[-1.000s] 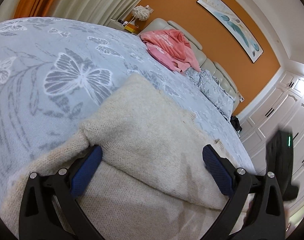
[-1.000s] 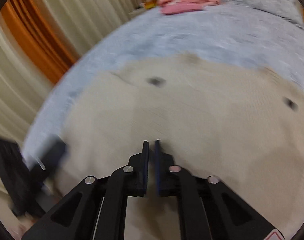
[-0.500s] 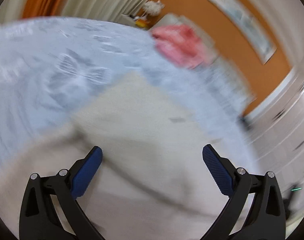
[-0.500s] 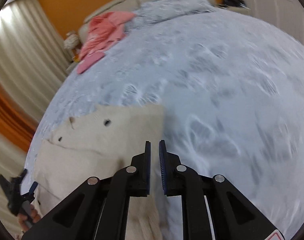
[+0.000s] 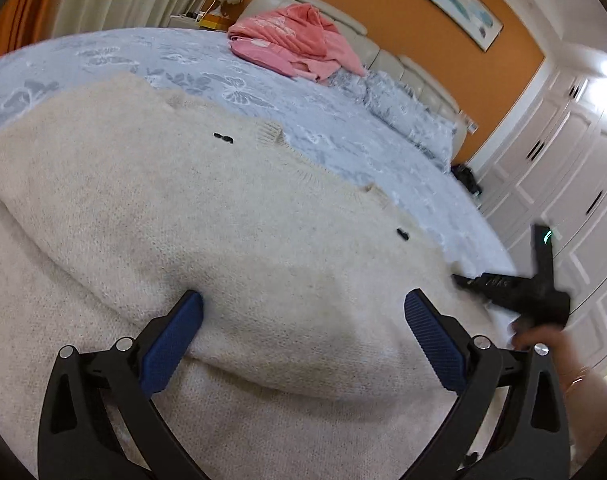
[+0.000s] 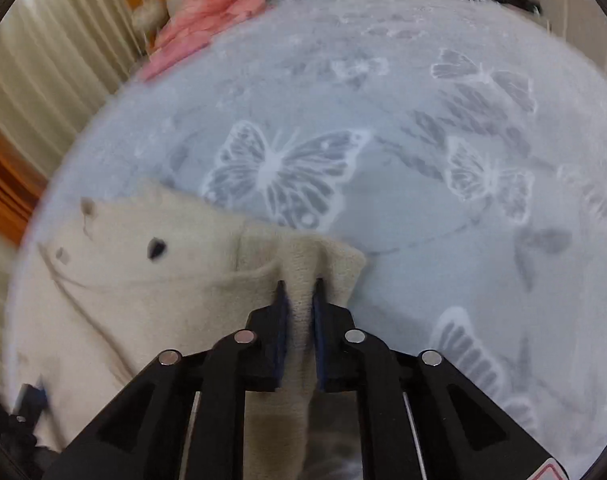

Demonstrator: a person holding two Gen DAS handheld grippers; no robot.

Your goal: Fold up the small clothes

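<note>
A cream knitted sweater (image 5: 231, 232) with small black buttons lies partly folded on the blue butterfly bedspread (image 5: 343, 128). My left gripper (image 5: 303, 316) is open, its blue pads either side of the folded layer near the front edge. My right gripper (image 6: 299, 292) is shut on a bunched corner of the sweater (image 6: 143, 288), which passes between its fingers. The right gripper also shows at the sweater's right edge in the left wrist view (image 5: 523, 288), blurred.
A pink garment (image 5: 295, 40) lies in a heap by the padded headboard (image 5: 383, 60), with pillows (image 5: 407, 116) beside it. White wardrobe doors (image 5: 563, 168) stand to the right of the bed. Curtains (image 6: 55, 56) hang on the left.
My right gripper swung to the sweater's right edge and closed on a corner of it. My left gripper stayed open and shifted over the folded layer.
</note>
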